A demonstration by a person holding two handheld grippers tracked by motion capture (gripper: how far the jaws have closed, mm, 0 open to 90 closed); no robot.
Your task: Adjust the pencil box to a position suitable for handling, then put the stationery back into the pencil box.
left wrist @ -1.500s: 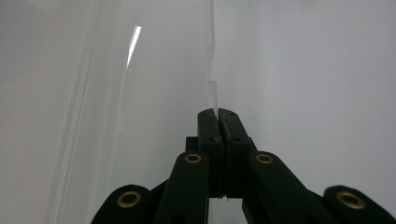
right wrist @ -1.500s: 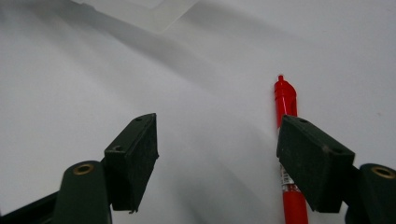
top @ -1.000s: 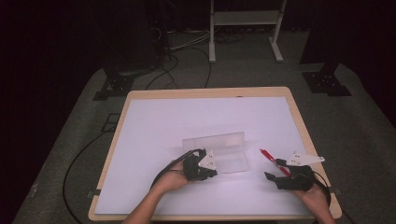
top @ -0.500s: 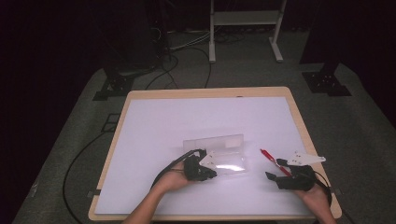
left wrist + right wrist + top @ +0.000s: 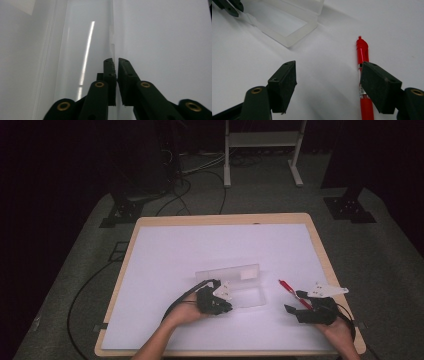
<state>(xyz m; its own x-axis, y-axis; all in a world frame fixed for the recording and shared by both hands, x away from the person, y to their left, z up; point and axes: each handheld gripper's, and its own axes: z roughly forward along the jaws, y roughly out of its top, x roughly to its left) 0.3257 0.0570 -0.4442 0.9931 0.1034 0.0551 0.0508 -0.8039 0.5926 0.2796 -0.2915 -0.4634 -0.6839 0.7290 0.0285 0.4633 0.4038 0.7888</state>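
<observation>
Two hand-held grippers work at a white table (image 5: 165, 250). A clear plastic box (image 5: 234, 287) lies open near the middle of the table, its lid folded back on the far side and its tray empty. A red pen (image 5: 289, 289) lies on the table to the right of the box, apart from it.

The left gripper (image 5: 227, 306) sits at the near left edge of the box. In the left gripper view its jaws stand almost together with a thin gap, the edge of the box running up just ahead of the fingertips (image 5: 109, 65); they have just been opening a little, and nothing seems pinched between them. The right gripper (image 5: 328, 75) is wide open, one jaw over the pen, without gripping it.

Judged from this, the box is opened; the pen is not yet picked up or placed inside.

Compared with the earlier frames, the tray lies flat where the left gripper had it, and both hands keep their places.
</observation>
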